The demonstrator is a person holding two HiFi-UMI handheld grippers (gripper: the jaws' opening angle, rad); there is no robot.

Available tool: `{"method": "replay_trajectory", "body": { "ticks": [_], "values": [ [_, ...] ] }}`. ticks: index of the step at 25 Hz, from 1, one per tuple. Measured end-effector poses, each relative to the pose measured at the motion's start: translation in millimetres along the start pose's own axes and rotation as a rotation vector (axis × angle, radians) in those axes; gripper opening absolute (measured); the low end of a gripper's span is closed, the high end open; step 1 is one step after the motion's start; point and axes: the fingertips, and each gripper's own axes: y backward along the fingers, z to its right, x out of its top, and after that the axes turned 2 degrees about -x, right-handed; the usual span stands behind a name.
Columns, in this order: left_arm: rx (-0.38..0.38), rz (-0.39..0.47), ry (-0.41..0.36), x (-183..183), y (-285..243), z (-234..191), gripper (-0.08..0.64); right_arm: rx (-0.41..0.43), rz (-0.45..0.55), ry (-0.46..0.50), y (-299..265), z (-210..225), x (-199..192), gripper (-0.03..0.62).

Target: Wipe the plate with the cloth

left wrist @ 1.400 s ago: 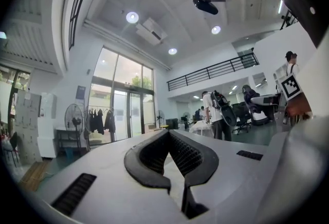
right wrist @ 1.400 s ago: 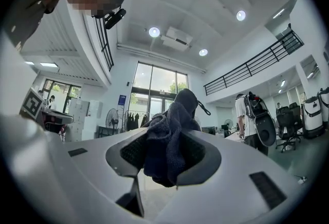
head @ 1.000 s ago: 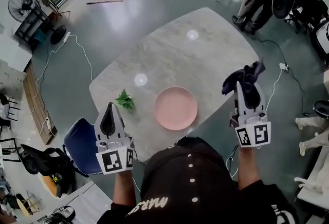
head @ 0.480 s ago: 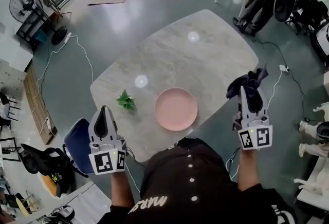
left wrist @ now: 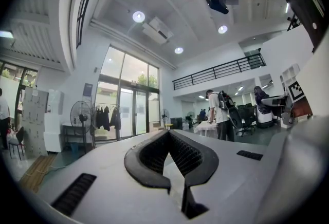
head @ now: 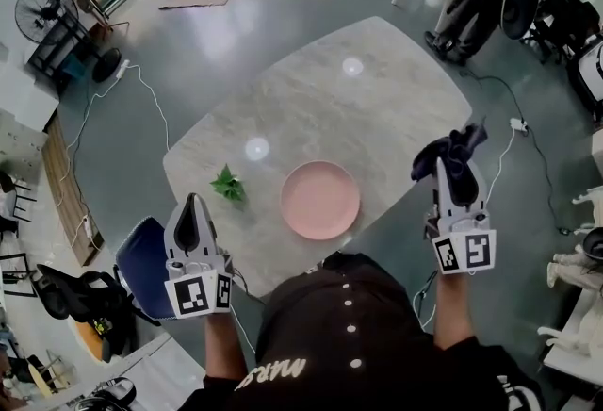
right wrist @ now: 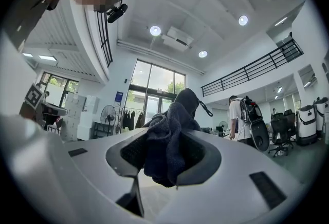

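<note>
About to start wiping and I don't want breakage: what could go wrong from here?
The plate lies unheld by the front edge of the table, with the left tool shut and off to the side; a wipe that way could slide it off. The cloth is bunched in the right tool, so the hard tips may scrape the plate.

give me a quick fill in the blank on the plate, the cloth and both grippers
1. The dark cloth is clamped in the ____ gripper.
2. The left gripper is shut and holds ____.
3. The ____ plate lies on the table, touched by neither gripper.
4. In the head view, the green sprig lies to the plate's ____.
Missing words: right; nothing; pink; left.
</note>
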Motion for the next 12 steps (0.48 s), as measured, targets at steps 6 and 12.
{"method": "replay_trajectory", "body": {
  "ticks": [6,12],
  "values": [
    [0.001,-0.006,-0.005,-1.1,-2.4,-0.8,0.017,0.007,-0.020,0.002,-4.4,-3.4,-5.0,0.138],
    [-0.003,-0.003,-0.005,0.3,-2.5,1.1,0.017,0.018,-0.020,0.009,-7.2,-7.2,-3.1,0.138]
  ]
}}
